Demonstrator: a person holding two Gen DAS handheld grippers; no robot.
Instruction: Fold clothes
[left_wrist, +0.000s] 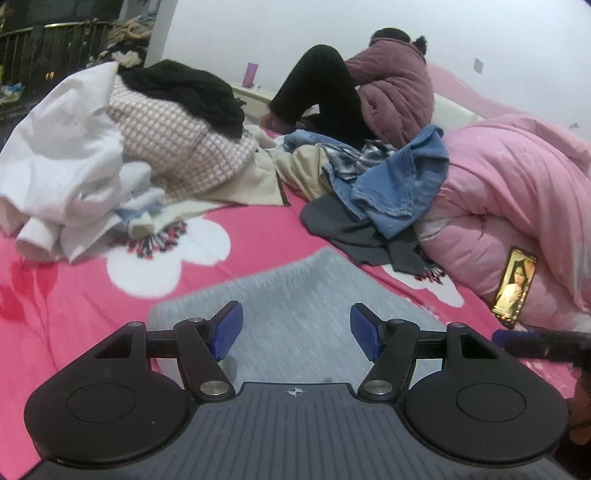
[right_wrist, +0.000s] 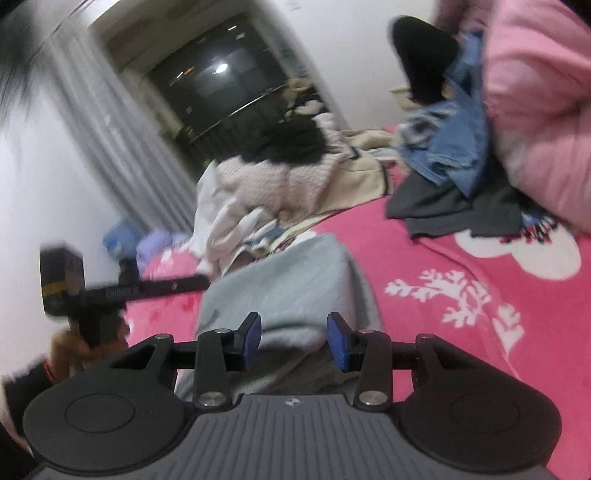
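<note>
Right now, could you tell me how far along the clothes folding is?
Early. Only the grey garment looks folded, lying flat on the pink bedspread. Nothing is in hand: the left gripper and right gripper are both open over it. Left to do: the white and checked pile and the denim heap, both crumpled.

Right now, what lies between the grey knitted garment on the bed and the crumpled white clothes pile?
In the left wrist view, only bare pink flowered bedspread separates the grey knitted garment from the crumpled white clothes pile; a big white flower print fills that stretch.
</note>
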